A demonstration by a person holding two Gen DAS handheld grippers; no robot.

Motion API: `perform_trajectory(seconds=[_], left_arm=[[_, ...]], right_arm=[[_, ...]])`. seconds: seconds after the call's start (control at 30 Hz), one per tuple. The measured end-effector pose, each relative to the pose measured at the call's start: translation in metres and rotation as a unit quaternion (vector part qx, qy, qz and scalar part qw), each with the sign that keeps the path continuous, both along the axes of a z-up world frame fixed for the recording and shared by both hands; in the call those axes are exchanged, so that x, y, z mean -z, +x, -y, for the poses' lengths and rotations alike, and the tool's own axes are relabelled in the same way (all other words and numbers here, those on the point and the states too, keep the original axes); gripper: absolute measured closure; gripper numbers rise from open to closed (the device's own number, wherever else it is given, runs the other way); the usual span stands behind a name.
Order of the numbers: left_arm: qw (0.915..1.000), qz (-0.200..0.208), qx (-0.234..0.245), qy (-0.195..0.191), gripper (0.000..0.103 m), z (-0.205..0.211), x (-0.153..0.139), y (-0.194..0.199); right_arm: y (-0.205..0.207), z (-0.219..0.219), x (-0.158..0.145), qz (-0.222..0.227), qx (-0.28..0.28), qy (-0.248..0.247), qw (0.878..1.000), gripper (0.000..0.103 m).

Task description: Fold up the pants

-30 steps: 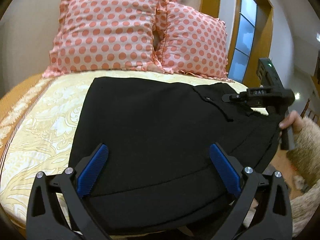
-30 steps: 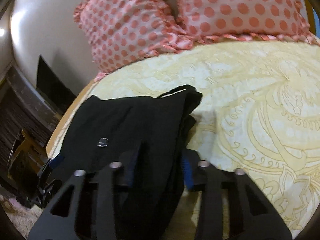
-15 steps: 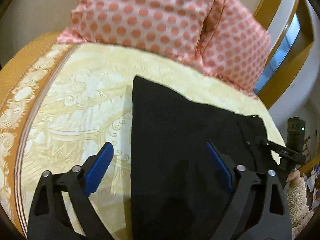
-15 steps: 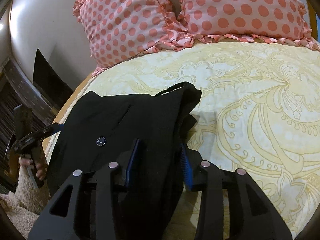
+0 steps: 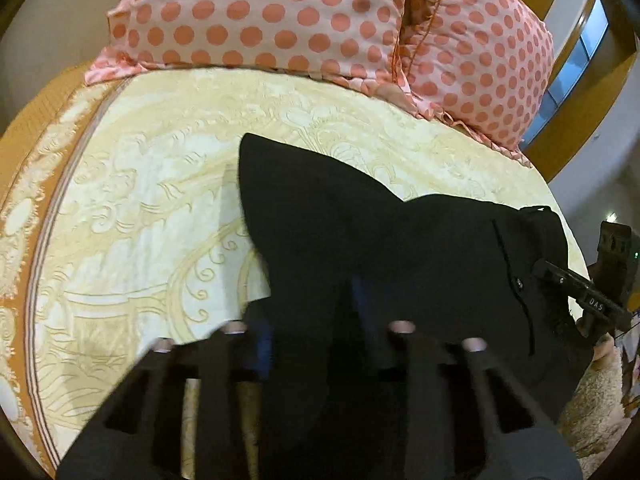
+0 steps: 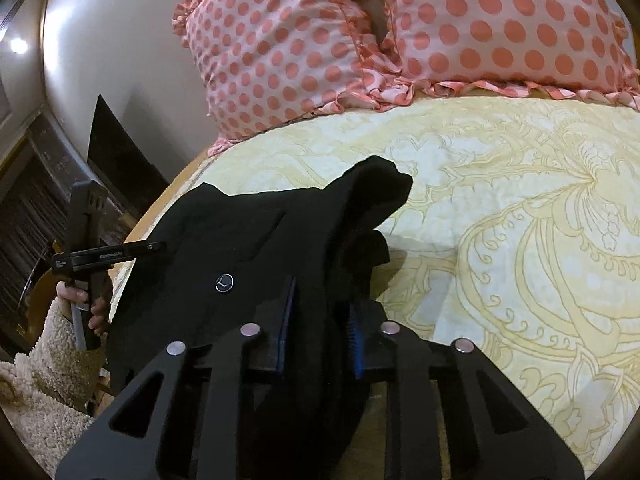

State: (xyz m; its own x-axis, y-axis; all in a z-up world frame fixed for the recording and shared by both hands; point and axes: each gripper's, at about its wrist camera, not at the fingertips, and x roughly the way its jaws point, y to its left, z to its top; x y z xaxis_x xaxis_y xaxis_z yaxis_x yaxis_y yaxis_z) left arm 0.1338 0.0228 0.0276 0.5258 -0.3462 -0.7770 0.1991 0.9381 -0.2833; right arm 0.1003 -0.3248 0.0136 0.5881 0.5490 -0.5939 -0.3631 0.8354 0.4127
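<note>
Lying partly folded on the yellow patterned bedspread point(image 6: 500, 208) below two polka-dot pillows point(image 5: 280, 16), black pants point(image 5: 380, 240), both ends bunched between closing jaws of left gripper point(image 5: 310, 320) and right gripper point(image 6: 320, 320).

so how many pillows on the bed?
2. Left pillow and right pillow stand side by side, touching, at the far end of the bedspread. Nothing suggests more, but the frame edges cut off.
</note>
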Motion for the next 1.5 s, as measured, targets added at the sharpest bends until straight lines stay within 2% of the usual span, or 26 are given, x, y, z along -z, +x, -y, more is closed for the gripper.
perform_trajectory(seconds=[0.03,0.07,0.27,0.4,0.6,0.73,0.8,0.87,0.93,1.03,1.1,1.17,1.2,1.23,1.27,1.33,1.4,1.43,1.47,1.5], left_arm=[[1.0000,0.002,-0.001,-0.007,0.091,-0.002,-0.002,-0.001],[0.9999,0.003,0.000,-0.014,0.093,-0.004,-0.004,-0.002],[0.9999,0.015,0.001,-0.005,0.095,0.000,-0.015,0.000],[0.9997,0.025,-0.001,-0.004,0.095,0.004,-0.025,0.010],[0.9984,0.055,-0.002,0.017,0.095,0.017,-0.050,0.046],[0.9961,0.083,-0.010,0.029,0.095,0.026,-0.067,0.090],[0.9955,0.087,-0.012,0.036,0.095,0.031,-0.066,0.114],[0.9960,0.077,-0.014,0.042,0.095,0.035,-0.058,0.131],[0.9980,0.044,-0.019,0.041,0.095,0.036,-0.040,0.148],[0.9981,0.020,-0.029,0.050,0.094,0.036,-0.016,0.158],[0.9982,0.009,-0.043,0.040,0.090,0.032,-0.005,0.162],[0.9975,0.000,-0.061,0.035,0.077,0.029,0.005,0.165],[0.9971,0.001,-0.067,0.036,0.075,0.029,0.006,0.165],[0.9967,0.003,-0.071,0.040,0.072,0.029,0.006,0.164],[0.9964,0.005,-0.073,0.043,0.068,0.029,0.004,0.161],[0.9955,0.020,-0.077,0.051,0.063,0.028,-0.005,0.148],[0.9924,0.064,-0.084,0.063,0.050,0.025,-0.023,0.124],[0.9910,0.086,-0.083,0.061,0.040,0.024,-0.032,0.112],[0.9910,0.100,-0.074,0.051,0.033,0.026,-0.039,0.099],[0.9925,0.104,-0.056,0.033,0.031,0.030,-0.042,0.087]], right_arm=[[0.001,0.000,0.000,-0.001,0.001,0.002,1.000,0.081],[0.001,0.000,-0.001,-0.002,0.002,0.005,1.000,0.082],[0.002,-0.004,-0.021,0.019,0.004,0.006,1.000,0.084],[0.014,-0.009,-0.036,0.029,0.004,-0.011,1.000,0.085],[0.056,-0.008,-0.060,0.053,0.018,-0.028,0.998,0.085],[0.090,-0.001,-0.074,0.085,0.043,-0.038,0.995,0.085],[0.109,0.006,-0.074,0.092,0.062,-0.036,0.993,0.085],[0.125,0.011,-0.067,0.082,0.072,-0.037,0.993,0.085],[0.143,0.011,-0.050,0.049,0.079,-0.051,0.994,0.085],[0.162,0.007,-0.026,0.004,0.089,-0.083,0.993,0.085],[0.169,0.005,-0.017,-0.010,0.098,-0.095,0.991,0.082],[0.171,0.002,-0.014,-0.010,0.105,-0.111,0.988,0.071],[0.170,0.000,-0.013,-0.009,0.110,-0.123,0.986,0.068],[0.168,-0.001,-0.012,-0.009,0.113,-0.131,0.985,0.061],[0.167,-0.001,-0.013,-0.011,0.120,-0.140,0.983,0.050],[0.163,0.000,-0.018,-0.009,0.143,-0.164,0.976,0.040],[0.143,0.004,-0.032,0.024,0.179,-0.187,0.966,0.040],[0.127,0.005,-0.043,0.055,0.200,-0.195,0.959,0.039],[0.112,0.007,-0.049,0.074,0.205,-0.192,0.957,0.038],[0.097,0.003,-0.055,0.093,0.195,-0.180,0.960,0.037]])
